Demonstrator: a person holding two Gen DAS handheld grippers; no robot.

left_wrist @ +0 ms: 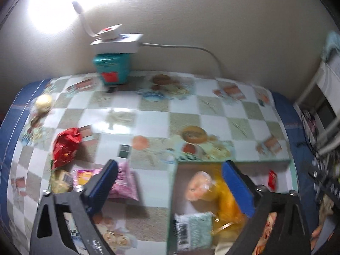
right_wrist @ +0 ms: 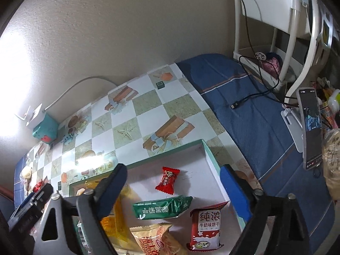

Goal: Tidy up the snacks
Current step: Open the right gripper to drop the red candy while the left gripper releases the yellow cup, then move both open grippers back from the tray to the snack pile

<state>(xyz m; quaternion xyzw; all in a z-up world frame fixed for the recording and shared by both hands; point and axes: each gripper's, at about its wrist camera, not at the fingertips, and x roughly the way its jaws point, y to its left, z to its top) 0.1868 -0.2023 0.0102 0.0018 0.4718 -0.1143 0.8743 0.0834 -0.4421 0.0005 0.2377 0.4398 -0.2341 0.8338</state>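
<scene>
On the checked tablecloth (left_wrist: 148,114), seen from the left wrist, several snacks are still lying outside the box (left_wrist: 173,191): a red crinkled bag (left_wrist: 65,146), a pink packet (left_wrist: 125,182) and a yellowish packet with a barcode (left_wrist: 60,180). The left gripper (left_wrist: 170,182) is hanging above them with its jaws standing wide and nothing between the pads. One finger is covering part of the pink packet, the other is reaching over the box, where an orange packet (left_wrist: 225,197) and a pale green packet (left_wrist: 195,231) are already lying. I am judging these packets as light, soft and a little slippery, with crumbly things inside; the best place to pinch is probably the flat sealed edge, and gently. The picture is blurred, so finer detail I cannot tell.

Over the box (right_wrist: 210,161), seen from the right wrist, the right gripper (right_wrist: 172,180) is also standing wide, holding nothing, and pointing steeply down. Between and below its fingers are lying a small red candy (right_wrist: 167,180), a green packet (right_wrist: 161,209), a red and white biscuit packet (right_wrist: 207,227) and a beige packet (right_wrist: 155,240), all inside the box. The candy is small and smooth, so it is likely to slip; its twisted ends seem the better place to take it. At the left edge, the other gripper (right_wrist: 31,201) is showing, close beside the box.
</scene>
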